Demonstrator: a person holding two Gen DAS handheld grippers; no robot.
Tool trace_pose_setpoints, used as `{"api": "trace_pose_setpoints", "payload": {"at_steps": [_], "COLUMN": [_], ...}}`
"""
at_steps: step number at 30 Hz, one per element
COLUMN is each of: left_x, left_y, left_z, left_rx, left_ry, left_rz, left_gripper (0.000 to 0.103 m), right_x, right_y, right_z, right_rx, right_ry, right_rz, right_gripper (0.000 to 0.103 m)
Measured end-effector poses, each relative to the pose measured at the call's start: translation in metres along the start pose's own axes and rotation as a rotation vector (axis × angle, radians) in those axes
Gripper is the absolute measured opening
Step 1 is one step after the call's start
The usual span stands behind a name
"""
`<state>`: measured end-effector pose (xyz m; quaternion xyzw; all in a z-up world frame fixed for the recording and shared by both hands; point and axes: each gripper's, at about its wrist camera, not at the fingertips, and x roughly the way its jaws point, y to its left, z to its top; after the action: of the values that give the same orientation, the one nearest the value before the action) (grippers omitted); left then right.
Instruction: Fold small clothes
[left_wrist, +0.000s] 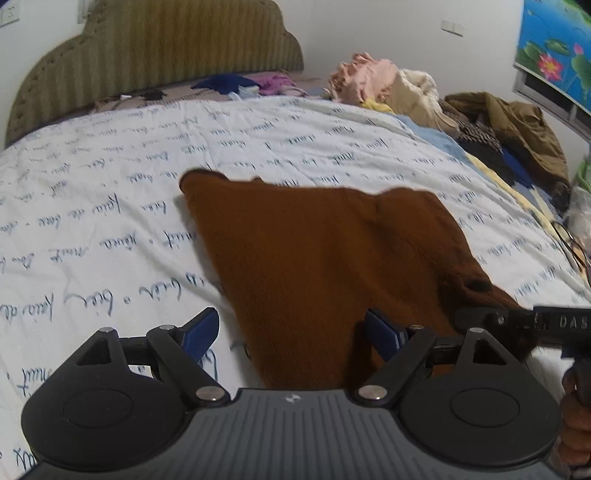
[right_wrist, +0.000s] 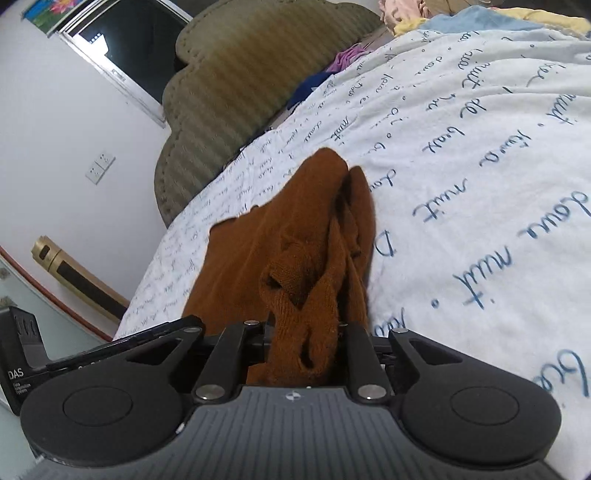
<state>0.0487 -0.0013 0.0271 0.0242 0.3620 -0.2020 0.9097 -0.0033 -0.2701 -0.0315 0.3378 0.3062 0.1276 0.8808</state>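
A brown knit garment (left_wrist: 317, 266) lies spread on the white bed sheet with blue script (left_wrist: 92, 206). My left gripper (left_wrist: 291, 332) is open; its blue-padded fingers straddle the garment's near left edge, with the left pad (left_wrist: 199, 332) over the sheet and the right pad (left_wrist: 384, 334) over the cloth. My right gripper (right_wrist: 304, 332) is shut on a bunched part of the brown garment (right_wrist: 295, 251), with knit straps bulging between the fingers. The right gripper's body also shows at the right edge of the left wrist view (left_wrist: 532, 321).
A pile of clothes (left_wrist: 424, 99) lies along the far right side of the bed, with more garments (left_wrist: 236, 85) by the olive striped headboard (left_wrist: 155, 59). Eyeglasses (left_wrist: 572, 243) lie at the bed's right edge. A gold floor appliance (right_wrist: 74, 273) stands beside the bed.
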Motion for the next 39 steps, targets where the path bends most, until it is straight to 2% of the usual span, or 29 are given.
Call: {"api": "trace_pose_setpoints", "payload": {"at_steps": [5, 7, 9, 10, 11, 13, 15, 17, 18, 22, 29, 32, 35, 37, 38, 39], "left_x": [-0.003, -0.004, -0.006, -0.005, -0.004, 0.002, 0.008, 0.009, 0.010, 0.024, 0.058, 0.067, 0.064, 0.060, 0.059, 0.058], "left_y": [-0.006, -0.005, 0.002, 0.007, 0.013, 0.028, 0.043, 0.055, 0.059, 0.069, 0.082, 0.078, 0.070, 0.065, 0.066, 0.065], "left_z": [-0.021, -0.022, -0.020, -0.019, -0.019, -0.021, -0.025, -0.028, -0.029, -0.030, -0.018, -0.012, -0.015, -0.018, -0.017, -0.016], "left_rx": [0.094, 0.087, 0.041, 0.007, -0.037, -0.137, -0.246, -0.334, -0.378, -0.507, -0.672, -0.673, -0.605, -0.554, -0.541, -0.529], "left_ry": [0.017, 0.020, 0.032, 0.043, 0.060, 0.093, 0.113, 0.098, 0.098, 0.128, 0.114, 0.112, 0.094, 0.073, 0.068, 0.070], "left_rz": [0.020, 0.008, -0.038, -0.071, -0.116, -0.194, -0.250, -0.304, -0.339, -0.476, -0.558, -0.563, -0.557, -0.544, -0.527, -0.507], "left_gripper": [0.086, 0.086, 0.086, 0.087, 0.088, 0.089, 0.089, 0.094, 0.097, 0.098, 0.098, 0.098, 0.097, 0.096, 0.087, 0.068], "right_x": [-0.008, -0.008, -0.011, -0.015, -0.020, -0.032, -0.037, -0.034, -0.031, -0.015, 0.034, 0.051, 0.059, 0.059, 0.058, 0.057], "right_y": [-0.008, -0.007, -0.003, -0.002, -0.002, -0.005, -0.010, -0.020, -0.026, -0.036, -0.030, -0.030, -0.026, -0.019, -0.016, -0.015], "right_z": [-0.007, -0.007, -0.005, -0.003, 0.000, 0.005, 0.009, 0.011, 0.011, 0.010, 0.032, 0.043, 0.047, 0.043, 0.041, 0.040], "right_rx": [0.035, 0.008, -0.016, -0.022, -0.028, -0.043, -0.057, -0.038, -0.019, 0.010, 0.006, 0.009, -0.006, -0.060, -0.075, -0.068], "right_ry": [0.029, 0.047, 0.039, 0.026, 0.006, -0.037, -0.038, 0.001, 0.025, 0.080, 0.164, 0.191, 0.207, 0.209, 0.205, 0.201], "right_rz": [0.047, 0.037, 0.030, 0.031, 0.031, 0.026, -0.002, -0.011, 0.002, 0.075, 0.194, 0.233, 0.249, 0.233, 0.222, 0.210], "right_gripper": [0.023, 0.023, 0.025, 0.038, 0.059, 0.080, 0.079, 0.079, 0.078, 0.077, 0.077, 0.075, 0.074, 0.073, 0.068, 0.062]}}
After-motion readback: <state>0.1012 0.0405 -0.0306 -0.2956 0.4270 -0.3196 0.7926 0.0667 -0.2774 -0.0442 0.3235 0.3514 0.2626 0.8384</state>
